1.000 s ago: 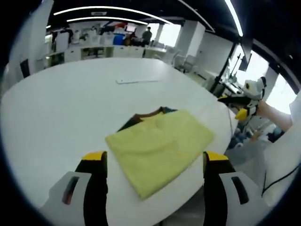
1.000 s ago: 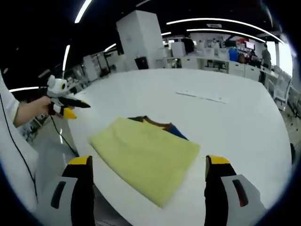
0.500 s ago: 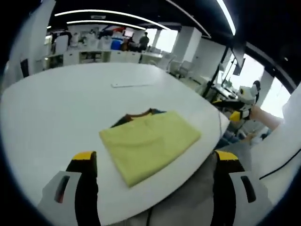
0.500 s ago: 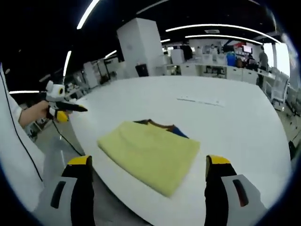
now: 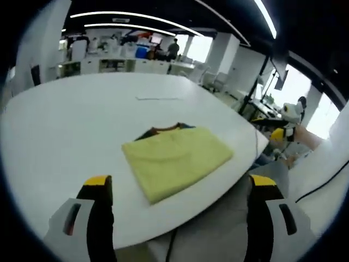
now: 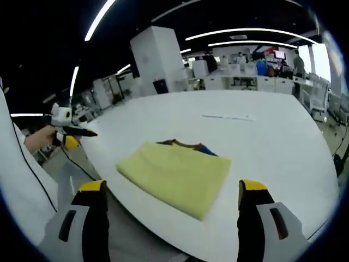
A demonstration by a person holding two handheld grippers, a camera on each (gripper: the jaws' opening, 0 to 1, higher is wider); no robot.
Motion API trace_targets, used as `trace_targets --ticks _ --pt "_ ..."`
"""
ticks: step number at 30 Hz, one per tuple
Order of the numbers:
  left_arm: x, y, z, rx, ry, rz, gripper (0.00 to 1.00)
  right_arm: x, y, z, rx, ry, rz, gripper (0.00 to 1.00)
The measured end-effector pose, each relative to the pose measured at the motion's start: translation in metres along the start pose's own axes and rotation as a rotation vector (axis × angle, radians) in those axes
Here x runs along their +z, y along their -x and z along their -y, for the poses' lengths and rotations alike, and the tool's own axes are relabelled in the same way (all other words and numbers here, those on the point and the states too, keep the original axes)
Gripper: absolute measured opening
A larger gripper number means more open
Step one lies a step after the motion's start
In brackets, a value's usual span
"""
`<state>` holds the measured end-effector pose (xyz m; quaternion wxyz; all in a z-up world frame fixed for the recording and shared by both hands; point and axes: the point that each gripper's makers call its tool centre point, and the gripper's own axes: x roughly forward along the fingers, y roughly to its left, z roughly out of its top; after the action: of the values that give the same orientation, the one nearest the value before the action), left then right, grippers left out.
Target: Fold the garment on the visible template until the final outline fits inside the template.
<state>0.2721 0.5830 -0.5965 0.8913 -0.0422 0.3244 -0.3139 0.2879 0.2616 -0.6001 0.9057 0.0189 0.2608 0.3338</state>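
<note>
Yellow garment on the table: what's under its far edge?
The folded yellow garment lies on the white table. At its far edge, brown and blue fabric peeks out; how far that runs beneath is covered.

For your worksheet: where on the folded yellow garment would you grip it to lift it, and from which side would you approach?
Probably the folded yellow garment by its corner nearest the table edge, coming in low from that edge: it lies flat, so only its thin rim offers a pinch.
</note>
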Motion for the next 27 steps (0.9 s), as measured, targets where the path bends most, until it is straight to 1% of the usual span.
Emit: trace_targets --ticks 5,10,14,27 --pt "0.002 -0.0018 0.0015 -0.005 -0.004 0.001 1.0 -0.002 -0.0017 -0.0008 0.005 0.0 -0.005 1.0" --pt "0.0003 -0.0026 0.0027 -0.008 -0.01 -0.009 1.0 -0.0019 -0.005 -0.0016 0.013 0.024 -0.026 1.0" --pt "-0.0007 -0.0024 0.0018 -0.005 -0.011 -0.013 1.0 0.001 -0.0057 -0.0018 0.014 0.012 -0.011 0.99" --pt "-0.0022 -0.0024 0.0012 -0.006 -0.013 -0.023 1.0 -0.0044 -0.0049 -0.0008 0.009 0.001 -0.02 0.99"
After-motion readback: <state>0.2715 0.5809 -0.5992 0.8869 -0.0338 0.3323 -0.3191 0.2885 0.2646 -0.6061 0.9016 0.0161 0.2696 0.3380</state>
